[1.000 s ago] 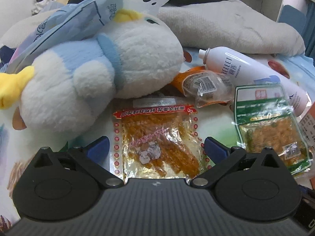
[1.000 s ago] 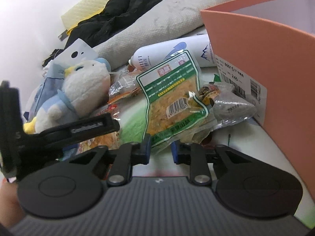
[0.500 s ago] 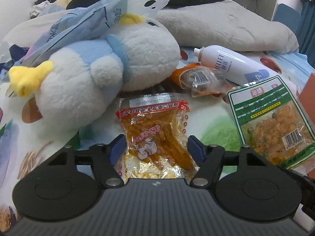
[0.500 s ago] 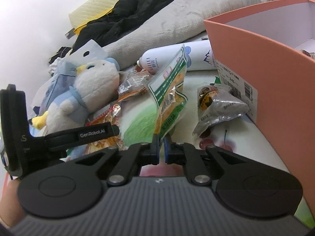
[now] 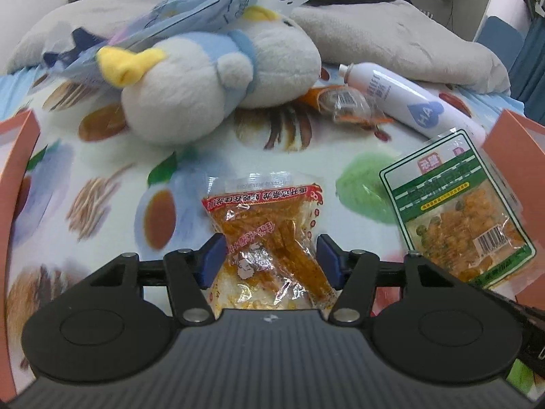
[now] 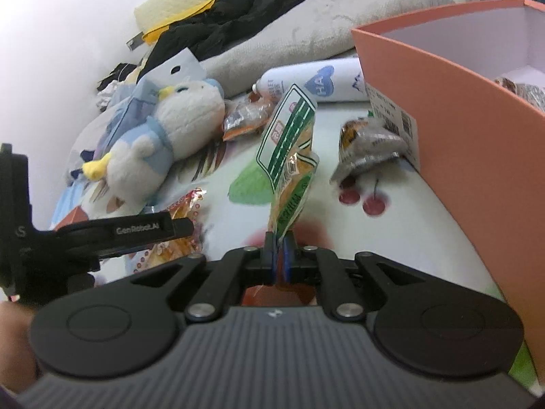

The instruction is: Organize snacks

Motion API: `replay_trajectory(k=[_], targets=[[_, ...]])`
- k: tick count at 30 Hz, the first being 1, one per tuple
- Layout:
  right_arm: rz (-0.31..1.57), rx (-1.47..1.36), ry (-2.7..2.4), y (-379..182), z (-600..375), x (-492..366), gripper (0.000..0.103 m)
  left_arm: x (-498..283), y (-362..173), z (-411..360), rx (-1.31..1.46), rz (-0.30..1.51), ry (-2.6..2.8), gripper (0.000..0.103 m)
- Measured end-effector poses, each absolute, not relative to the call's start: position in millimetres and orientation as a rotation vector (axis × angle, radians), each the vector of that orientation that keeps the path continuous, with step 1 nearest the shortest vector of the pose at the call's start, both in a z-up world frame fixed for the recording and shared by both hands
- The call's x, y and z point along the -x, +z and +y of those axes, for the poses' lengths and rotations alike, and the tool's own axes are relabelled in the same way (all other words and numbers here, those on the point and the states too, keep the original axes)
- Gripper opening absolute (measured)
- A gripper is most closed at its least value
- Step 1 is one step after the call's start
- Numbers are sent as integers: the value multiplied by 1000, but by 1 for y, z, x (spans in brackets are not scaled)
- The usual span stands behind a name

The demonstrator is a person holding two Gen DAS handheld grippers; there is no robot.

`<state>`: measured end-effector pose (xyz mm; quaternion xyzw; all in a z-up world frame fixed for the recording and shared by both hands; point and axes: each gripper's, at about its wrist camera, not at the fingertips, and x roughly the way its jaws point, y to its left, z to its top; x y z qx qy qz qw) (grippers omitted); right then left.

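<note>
Since a second ago both packets have come up off the fruit-print sheet (image 5: 102,156) and moved away from the plush penguin (image 5: 218,88), which now lies farther back. Left of the penguin, an orange box edge (image 5: 17,156) shows at the frame border. In front of the penguin, the left gripper (image 5: 269,262) has just been closing its blue pads on the red-trimmed packet of orange strips (image 5: 269,235); the pads press its two sides and the wrapper bunches between them. Right of the penguin lie a small orange-edged packet (image 5: 344,105) and a white spray bottle (image 5: 408,102). Farther right, the right gripper (image 6: 277,255) has its fingers together, clamped on the bottom edge of the green snack packet (image 6: 289,156), held upright. A grey crumpled packet (image 6: 368,146) seems to touch the orange box (image 6: 460,143) beyond
</note>
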<state>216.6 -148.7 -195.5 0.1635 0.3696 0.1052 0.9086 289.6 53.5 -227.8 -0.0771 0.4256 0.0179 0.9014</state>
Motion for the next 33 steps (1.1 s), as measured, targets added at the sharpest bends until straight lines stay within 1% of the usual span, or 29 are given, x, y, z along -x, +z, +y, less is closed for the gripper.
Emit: replay_trajectory(k=[16,22,25,28,33], targets=[[871,-269,284,-189,-169,-154,7,-207,-216,41,191,934,6,64],[906,-246,291,-179,-170,-130,7,-175,-213,39,228,948,2,64],[928,-232,290,-174,-169,-116,7,-153,-211,30,203,959,-4,64],[953,-232,280,-172,-172,-101,8,-133,-209,30,268,971,-18,64],[983,-227,284,-166,-178,-80,10,-107,-204,23,300,995,-31,64]])
